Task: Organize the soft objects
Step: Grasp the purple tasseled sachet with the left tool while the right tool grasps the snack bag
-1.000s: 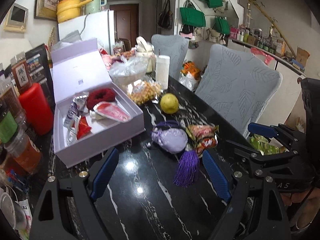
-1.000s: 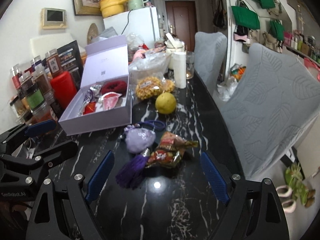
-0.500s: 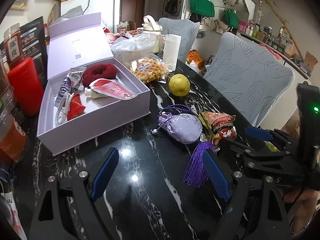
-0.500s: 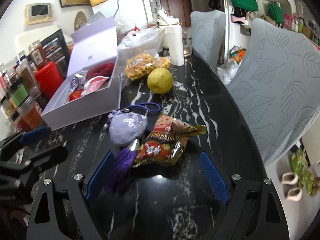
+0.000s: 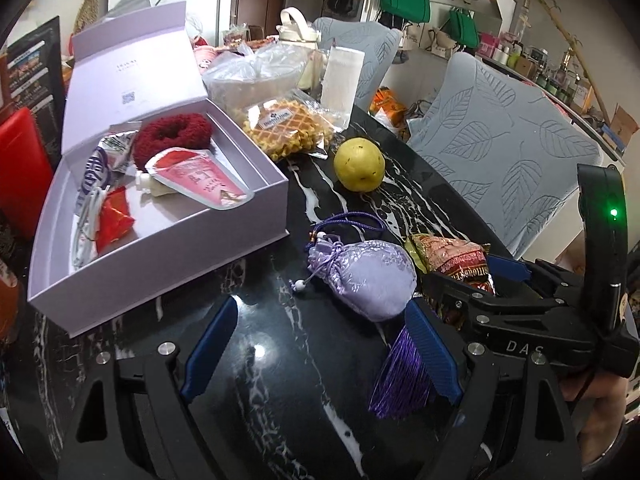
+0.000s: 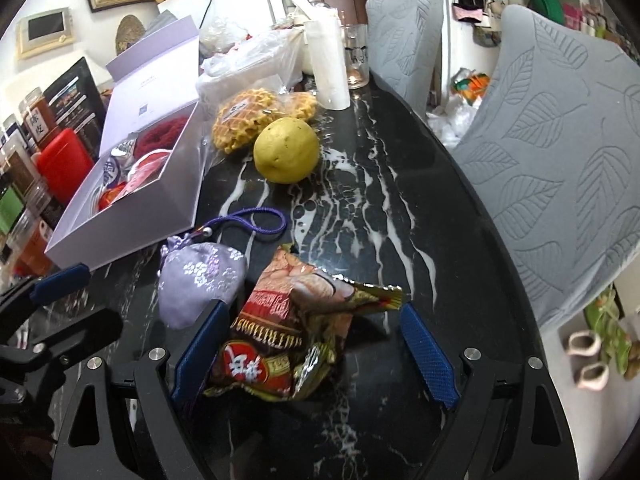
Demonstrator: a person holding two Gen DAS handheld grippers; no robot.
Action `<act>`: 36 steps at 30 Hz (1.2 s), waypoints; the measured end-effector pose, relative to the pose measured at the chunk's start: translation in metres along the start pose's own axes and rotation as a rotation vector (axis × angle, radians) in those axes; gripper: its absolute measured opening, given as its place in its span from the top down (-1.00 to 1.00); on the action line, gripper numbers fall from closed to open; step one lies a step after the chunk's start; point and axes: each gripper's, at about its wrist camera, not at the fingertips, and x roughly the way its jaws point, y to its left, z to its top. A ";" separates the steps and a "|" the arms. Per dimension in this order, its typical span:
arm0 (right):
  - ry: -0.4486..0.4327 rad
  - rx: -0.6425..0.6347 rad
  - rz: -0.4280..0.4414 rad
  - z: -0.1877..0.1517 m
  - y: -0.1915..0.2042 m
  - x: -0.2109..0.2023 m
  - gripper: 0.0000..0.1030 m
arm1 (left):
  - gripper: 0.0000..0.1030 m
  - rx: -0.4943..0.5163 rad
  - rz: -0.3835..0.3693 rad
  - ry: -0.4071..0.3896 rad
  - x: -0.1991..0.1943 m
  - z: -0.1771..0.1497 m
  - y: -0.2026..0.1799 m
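Note:
A lilac drawstring sachet (image 5: 368, 276) with a purple tassel (image 5: 400, 376) lies on the black marble table. My left gripper (image 5: 320, 350) hovers open just in front of it, with its right fingertip over the tassel. Next to the sachet (image 6: 200, 276) lies a crinkled red snack packet (image 6: 292, 320), which sits between the spread fingers of my open right gripper (image 6: 314, 350); the pads do not press on it. An open lilac box (image 5: 180, 272) on the left holds a dark red scrunchie (image 5: 172, 136), sachet packs and a red wrapper.
A yellow fruit (image 5: 360, 164) and bagged waffles (image 5: 288, 126) lie beyond the sachet, with a paper roll (image 5: 342, 80) and plastic bags behind. Jars and a red container (image 6: 64, 164) crowd the left edge. Grey-covered chairs (image 5: 508, 152) stand along the right side.
Both grippers have come down and forward toward the table. The right one now straddles the snack packet, and the left one has closed in on the sachet. Their jaws stayed equally wide.

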 end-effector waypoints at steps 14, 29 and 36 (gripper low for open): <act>0.017 -0.007 0.092 0.001 -0.016 -0.002 -0.08 | -0.68 -0.009 -0.059 0.065 0.031 0.014 -0.014; 0.006 0.054 0.079 -0.002 -0.054 -0.015 -0.08 | -0.68 0.014 -0.018 0.142 0.073 0.018 -0.039; 0.004 0.047 0.088 -0.003 -0.054 -0.015 -0.08 | -0.68 0.080 0.085 0.150 0.079 0.016 -0.051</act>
